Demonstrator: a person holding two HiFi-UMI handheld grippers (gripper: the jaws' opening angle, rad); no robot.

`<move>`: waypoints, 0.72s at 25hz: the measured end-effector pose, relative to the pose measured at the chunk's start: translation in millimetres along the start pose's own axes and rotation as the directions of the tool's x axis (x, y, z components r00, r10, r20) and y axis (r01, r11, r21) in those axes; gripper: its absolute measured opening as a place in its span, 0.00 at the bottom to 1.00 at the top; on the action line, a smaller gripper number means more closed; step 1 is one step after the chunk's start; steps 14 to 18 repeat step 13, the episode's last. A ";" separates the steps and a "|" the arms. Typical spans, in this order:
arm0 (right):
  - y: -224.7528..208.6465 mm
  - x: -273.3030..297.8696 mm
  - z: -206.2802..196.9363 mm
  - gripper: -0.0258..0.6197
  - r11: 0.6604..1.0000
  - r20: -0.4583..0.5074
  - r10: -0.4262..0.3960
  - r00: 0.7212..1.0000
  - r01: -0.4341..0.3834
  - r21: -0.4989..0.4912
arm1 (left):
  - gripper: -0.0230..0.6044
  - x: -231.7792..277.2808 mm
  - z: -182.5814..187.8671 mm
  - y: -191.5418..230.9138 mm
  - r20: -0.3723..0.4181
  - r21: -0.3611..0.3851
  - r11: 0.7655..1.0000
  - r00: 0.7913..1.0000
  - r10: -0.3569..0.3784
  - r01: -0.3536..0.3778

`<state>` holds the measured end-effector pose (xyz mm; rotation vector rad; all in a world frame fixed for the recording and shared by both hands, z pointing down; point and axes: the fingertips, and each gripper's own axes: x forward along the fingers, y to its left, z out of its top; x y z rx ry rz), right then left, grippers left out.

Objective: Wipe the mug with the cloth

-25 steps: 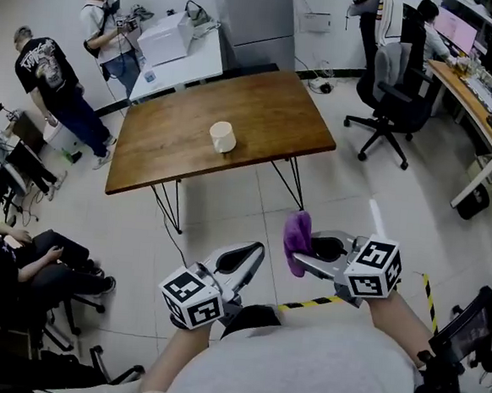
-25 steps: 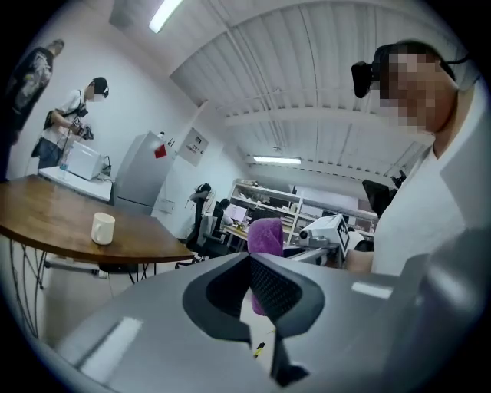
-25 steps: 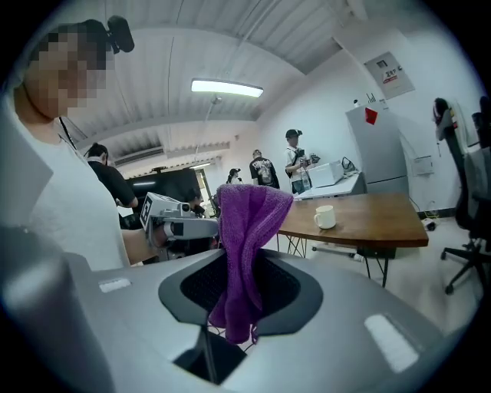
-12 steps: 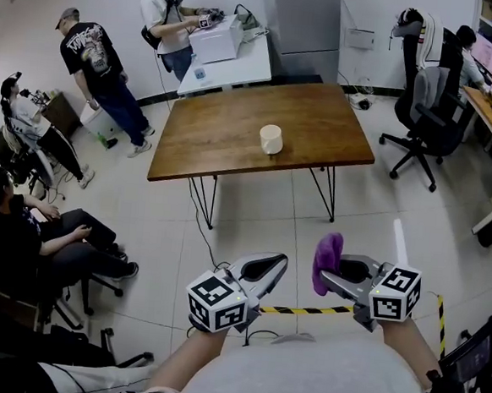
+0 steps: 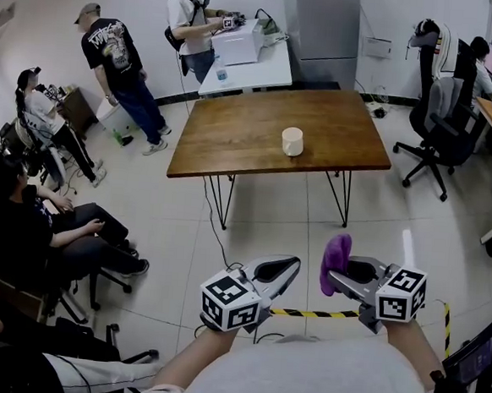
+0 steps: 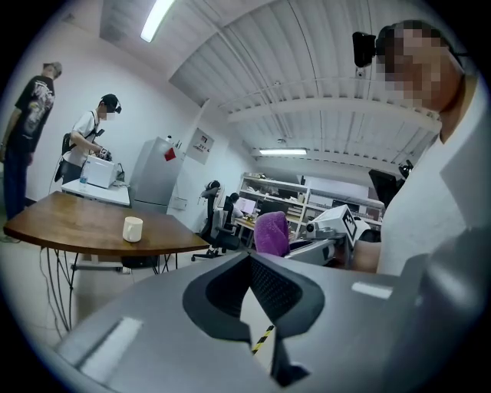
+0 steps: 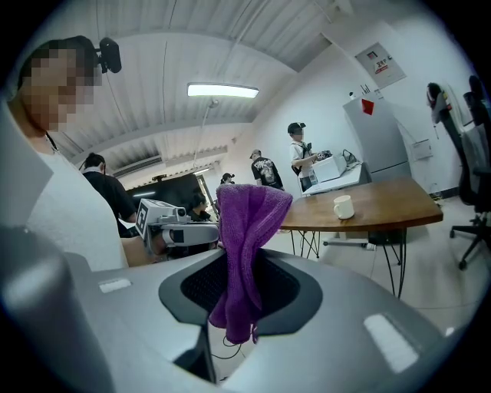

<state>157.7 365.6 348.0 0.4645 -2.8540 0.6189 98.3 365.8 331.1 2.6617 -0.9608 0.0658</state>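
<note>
A white mug (image 5: 292,141) stands upright near the middle of the brown wooden table (image 5: 233,140), well ahead of both grippers. It also shows as the mug (image 6: 133,229) and the mug (image 7: 343,206) in the gripper views. My right gripper (image 5: 331,274) is shut on a purple cloth (image 5: 336,259), which sticks up and hangs out of the jaws as the cloth (image 7: 245,246). My left gripper (image 5: 287,267) is shut with nothing in it. Both are held in front of my body, over the floor, short of the table.
Tiled floor lies between me and the table, with yellow-black tape (image 5: 313,312) by my grippers. People sit at the left (image 5: 48,235); others stand by a white table (image 5: 248,64) behind. Office chairs (image 5: 443,122) and a desk stand at the right.
The view has shifted so the table and mug sit further right and closer to centre. Both grippers keep their pose, the right one still holding the cloth.
</note>
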 end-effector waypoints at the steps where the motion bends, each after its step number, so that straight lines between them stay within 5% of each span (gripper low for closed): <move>1: 2.3 0.6 -0.7 0.20 1.000 0.000 0.000 1.000 0.000 -0.004 | 0.04 -2.0 -0.6 -0.9 0.000 0.003 1.000 1.000 0.001 -0.001; 18: -0.4 -8.2 -1.7 0.20 1.000 0.009 -0.011 1.000 0.011 0.005 | 0.04 7.0 5.5 -6.5 -0.001 0.020 1.000 1.000 -0.008 0.008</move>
